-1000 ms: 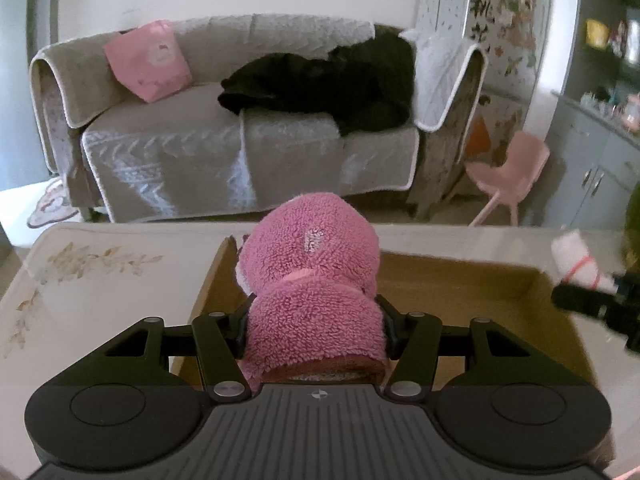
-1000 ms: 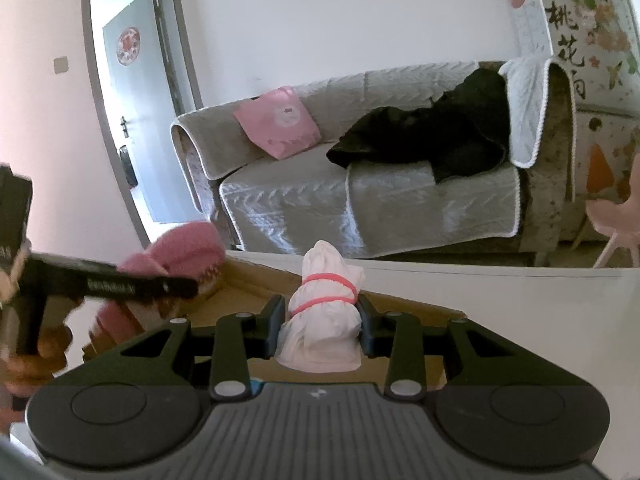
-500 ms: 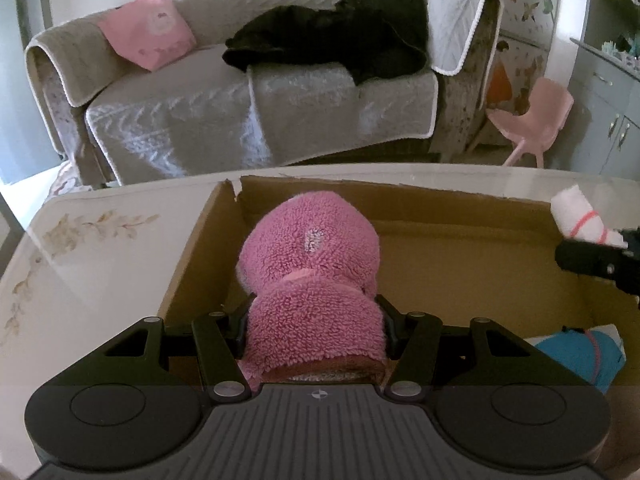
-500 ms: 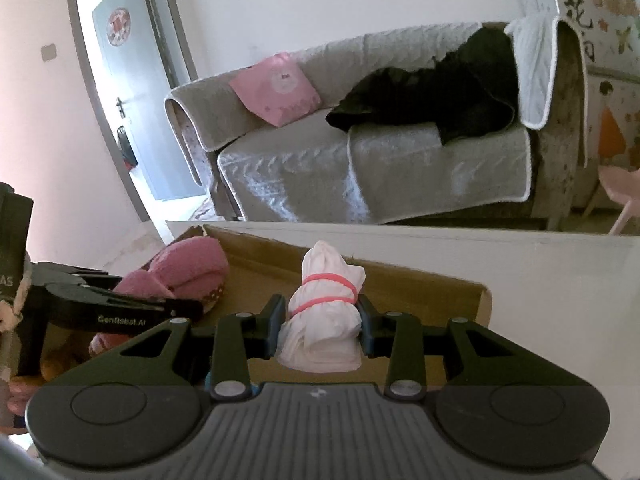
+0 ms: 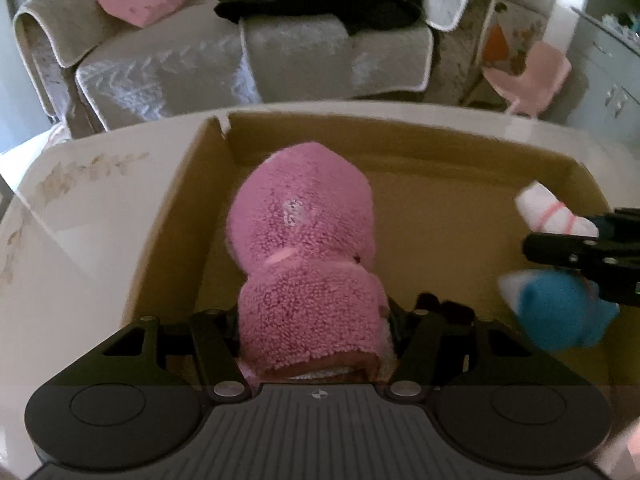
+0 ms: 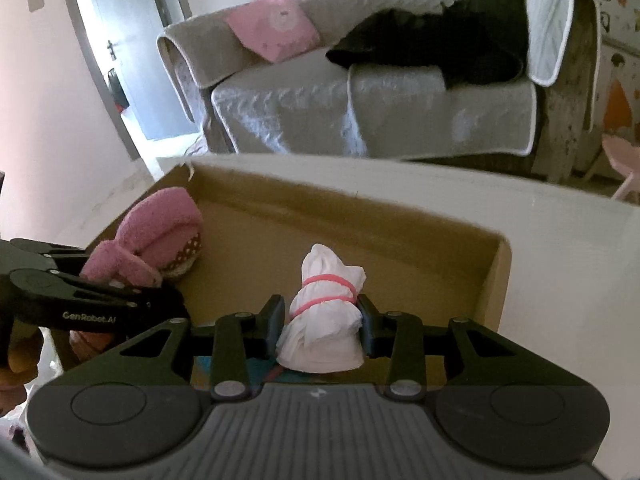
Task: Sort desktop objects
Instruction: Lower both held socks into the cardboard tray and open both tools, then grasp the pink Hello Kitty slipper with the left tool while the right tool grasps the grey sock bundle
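Note:
My left gripper (image 5: 316, 316) is shut on a fluffy pink slipper (image 5: 300, 236) and holds it over the left part of an open cardboard box (image 5: 400, 140). My right gripper (image 6: 322, 314) is shut on a white cloth bundle (image 6: 324, 312) tied with pink bands, held over the box (image 6: 400, 216). The bundle (image 5: 548, 212) and right gripper show at the right of the left wrist view. The slipper (image 6: 156, 232) and left gripper show at the left of the right wrist view. A blue rolled item (image 5: 556, 312) lies in the box.
The box stands on a white table (image 5: 80, 208) with a faint floral print. Beyond the table are a grey sofa (image 6: 360, 100) with a pink cushion (image 6: 280, 24) and black clothing, and a pink child's chair (image 5: 528, 72).
Both grippers have moved forward and tilted down over the box, each still holding its object. The inside of the box and the blue item have come into view.

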A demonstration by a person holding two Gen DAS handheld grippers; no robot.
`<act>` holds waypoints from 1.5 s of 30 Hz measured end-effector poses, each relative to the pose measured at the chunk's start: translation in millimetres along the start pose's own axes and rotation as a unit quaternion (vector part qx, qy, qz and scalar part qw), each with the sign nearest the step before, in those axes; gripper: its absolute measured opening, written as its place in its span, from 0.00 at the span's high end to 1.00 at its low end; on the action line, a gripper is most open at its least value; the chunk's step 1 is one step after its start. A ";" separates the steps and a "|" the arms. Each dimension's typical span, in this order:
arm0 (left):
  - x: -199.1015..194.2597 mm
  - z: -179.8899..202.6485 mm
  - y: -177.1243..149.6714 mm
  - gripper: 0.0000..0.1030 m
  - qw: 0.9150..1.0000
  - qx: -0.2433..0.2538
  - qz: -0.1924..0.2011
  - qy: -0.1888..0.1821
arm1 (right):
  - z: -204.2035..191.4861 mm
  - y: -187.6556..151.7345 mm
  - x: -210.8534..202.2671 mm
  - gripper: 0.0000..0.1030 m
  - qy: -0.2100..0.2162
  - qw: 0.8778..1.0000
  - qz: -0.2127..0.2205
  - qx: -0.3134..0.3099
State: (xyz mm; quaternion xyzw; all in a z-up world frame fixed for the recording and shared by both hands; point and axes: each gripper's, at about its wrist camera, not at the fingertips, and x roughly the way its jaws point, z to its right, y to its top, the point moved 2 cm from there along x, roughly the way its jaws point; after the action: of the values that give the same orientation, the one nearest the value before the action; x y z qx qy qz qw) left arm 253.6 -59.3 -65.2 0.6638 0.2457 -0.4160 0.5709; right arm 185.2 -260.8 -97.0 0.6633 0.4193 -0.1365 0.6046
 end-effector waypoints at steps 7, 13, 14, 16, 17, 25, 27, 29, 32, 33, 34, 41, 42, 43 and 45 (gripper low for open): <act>-26.9 23.8 -44.1 0.34 1.000 0.003 -0.009 -0.001 | -15.7 -35.6 -23.1 0.67 0.013 1.000 -0.019 -0.005; -42.9 38.0 -65.8 0.33 1.000 0.002 0.005 0.012 | -31.9 -44.2 -40.7 0.58 0.000 1.000 0.002 -0.026; -43.7 38.3 -65.9 0.33 1.000 0.002 0.011 0.018 | -32.4 -43.6 -44.9 0.44 -0.006 0.999 0.019 -0.030; -48.6 38.6 -64.8 0.30 0.999 0.005 0.024 0.026 | -31.2 -40.1 -53.9 0.28 -0.016 0.998 0.053 -0.031; -54.3 37.1 -63.7 0.29 0.999 0.004 0.033 0.026 | -30.4 -38.6 -58.1 0.28 -0.016 0.997 0.064 -0.030; -143.4 5.7 -74.9 0.08 0.992 -0.014 0.124 0.003 | -21.7 -45.4 -123.2 0.21 -0.009 0.990 0.136 -0.044; -162.2 -7.6 -92.9 0.01 0.990 -0.035 0.135 0.005 | -21.0 -57.8 -141.0 0.12 -0.010 0.987 0.152 -0.043; -174.4 -20.5 -113.3 0.00 0.989 -0.054 0.136 0.007 | -22.6 -71.7 -153.1 0.03 -0.009 0.985 0.169 -0.045; -182.6 -39.7 -152.5 0.00 0.988 -0.079 0.133 0.024 | -26.7 -98.9 -161.7 0.01 -0.005 0.983 0.176 -0.051; -180.6 -44.1 -163.2 0.00 0.988 -0.081 0.126 0.034 | -28.1 -109.8 -161.5 0.01 0.000 0.984 0.171 -0.053; -178.3 -47.6 -174.2 0.00 0.989 -0.079 0.116 0.044 | -29.7 -120.4 -161.7 0.01 0.003 0.984 0.168 -0.054; -155.8 -70.8 -194.4 0.00 0.993 -0.084 0.072 0.050 | -49.0 -156.5 -166.4 0.01 -0.004 0.982 0.156 -0.104; -151.9 -72.7 -196.6 0.00 0.992 -0.087 0.066 0.059 | -50.5 -159.4 -167.2 0.01 -0.002 0.981 0.157 -0.110; -148.1 -74.6 -197.2 0.00 0.992 -0.090 0.060 0.069 | -51.2 -162.4 -167.8 0.01 -0.003 0.981 0.159 -0.113; -143.7 -74.8 -199.1 0.00 0.992 -0.090 0.055 0.072 | -50.7 -161.8 -161.1 0.01 0.000 0.982 0.154 -0.109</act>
State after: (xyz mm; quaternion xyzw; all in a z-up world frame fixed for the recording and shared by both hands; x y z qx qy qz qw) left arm 37.8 79.4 -55.6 0.6502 0.2862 -0.3111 0.6313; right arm -46.5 -290.8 -85.7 0.6496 0.3246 0.0045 0.6875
